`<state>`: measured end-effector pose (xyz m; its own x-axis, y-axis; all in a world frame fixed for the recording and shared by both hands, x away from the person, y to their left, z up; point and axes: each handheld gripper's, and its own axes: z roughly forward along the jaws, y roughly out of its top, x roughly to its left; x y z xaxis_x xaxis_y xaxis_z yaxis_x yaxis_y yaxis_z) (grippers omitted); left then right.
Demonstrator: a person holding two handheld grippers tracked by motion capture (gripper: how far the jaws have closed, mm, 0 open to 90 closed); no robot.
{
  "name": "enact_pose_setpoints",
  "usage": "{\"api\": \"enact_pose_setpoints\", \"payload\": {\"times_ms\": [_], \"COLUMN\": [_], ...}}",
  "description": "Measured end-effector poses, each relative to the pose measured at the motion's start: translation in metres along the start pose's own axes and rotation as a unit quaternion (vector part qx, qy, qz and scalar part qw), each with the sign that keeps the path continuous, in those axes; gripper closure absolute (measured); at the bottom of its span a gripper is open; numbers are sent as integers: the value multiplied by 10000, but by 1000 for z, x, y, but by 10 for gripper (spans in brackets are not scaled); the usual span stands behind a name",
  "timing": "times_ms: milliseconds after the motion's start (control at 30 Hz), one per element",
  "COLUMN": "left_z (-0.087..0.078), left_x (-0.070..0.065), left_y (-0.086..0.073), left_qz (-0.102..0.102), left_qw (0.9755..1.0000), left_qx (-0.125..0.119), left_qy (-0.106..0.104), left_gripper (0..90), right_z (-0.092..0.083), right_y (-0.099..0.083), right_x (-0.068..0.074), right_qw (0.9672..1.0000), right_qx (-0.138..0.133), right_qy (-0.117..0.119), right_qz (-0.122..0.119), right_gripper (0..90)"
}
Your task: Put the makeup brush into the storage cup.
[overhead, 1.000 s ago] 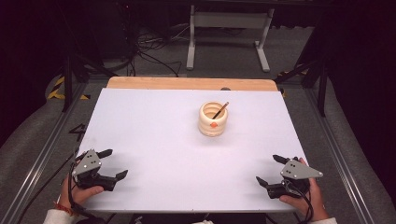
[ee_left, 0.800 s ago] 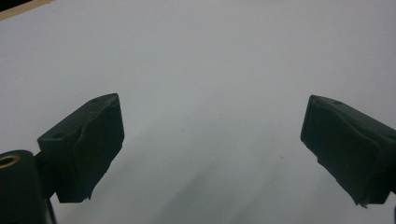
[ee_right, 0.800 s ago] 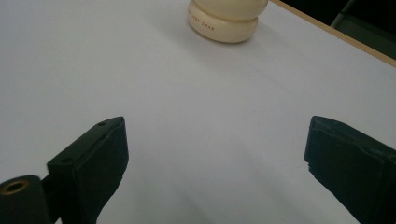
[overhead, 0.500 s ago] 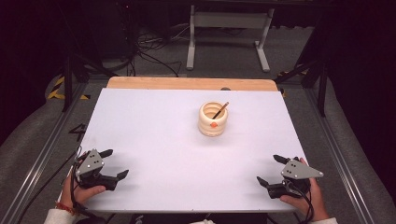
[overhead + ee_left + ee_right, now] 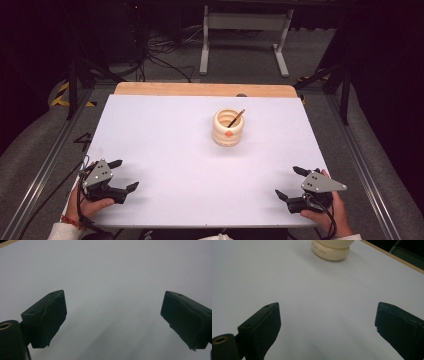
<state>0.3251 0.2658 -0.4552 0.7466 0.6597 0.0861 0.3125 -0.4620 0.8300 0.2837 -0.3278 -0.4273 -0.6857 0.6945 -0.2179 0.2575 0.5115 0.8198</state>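
Both claws rest low over the white tabletop (image 5: 165,145) with jaws spread wide and empty: the left gripper (image 5: 124,175) and the right gripper (image 5: 291,182). Ahead of the right gripper, well apart, stands a cream ribbed ceramic pot (image 5: 228,127) holding a thin brown stick (image 5: 236,117).

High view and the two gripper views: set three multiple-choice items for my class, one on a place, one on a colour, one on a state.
1. Where does the ribbed jar stand on the white table?
A. near left corner
B. right of centre, toward the far edge
C. between the right tongs

2. What colour is the jar?
A. cream
B. blue
C. black

3. How are the left tongs and right tongs?
A. both shut
B. one holds the jar
C. both open, empty

Answers: B, it sits far from both hands; A, pale cream with an orange dot; C, bare table shows between each pair of jaws.
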Motion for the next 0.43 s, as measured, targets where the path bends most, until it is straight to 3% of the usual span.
{"api": "enact_pose_setpoints", "payload": {"times_ms": [433], "left_z": [2], "left_x": [0], "left_y": [0], "left_qz": [-10], "left_qw": [10000], "left_qx": [9], "left_qy": [-14], "left_gripper": [74], "right_z": [-2], "right_y": [0], "right_x": [0], "right_qw": [10000], "right_qx": [-35], "right_qy": [-10], "right_qz": [20], "right_gripper": [72]}}
